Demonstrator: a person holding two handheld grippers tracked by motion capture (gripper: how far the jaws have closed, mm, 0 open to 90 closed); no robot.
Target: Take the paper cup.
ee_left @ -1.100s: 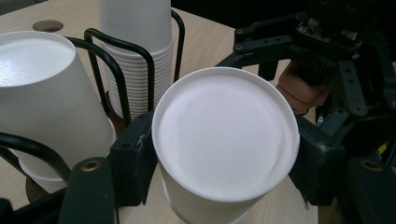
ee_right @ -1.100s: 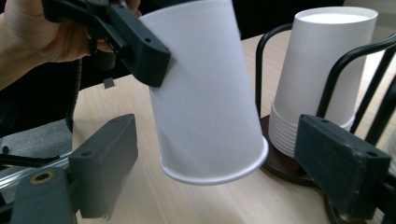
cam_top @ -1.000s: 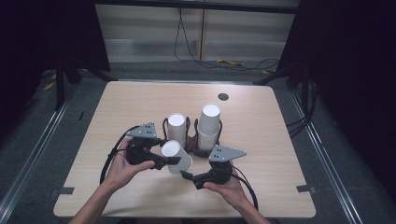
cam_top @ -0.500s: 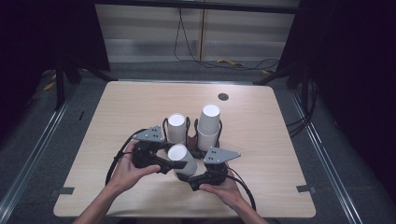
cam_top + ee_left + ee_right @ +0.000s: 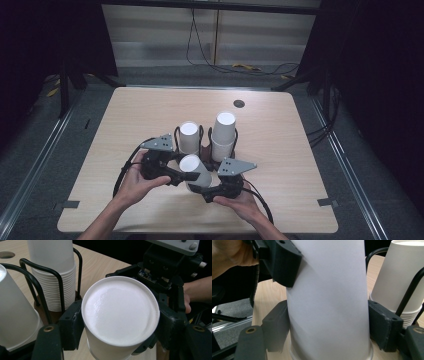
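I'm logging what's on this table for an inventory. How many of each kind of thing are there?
Cup stacks in the wire rack: 2, a short stack and a tall stack
Separate cup held upside down: 1
Wire rack: 1
Grippers: 2, left gripper and right gripper
Total: 6
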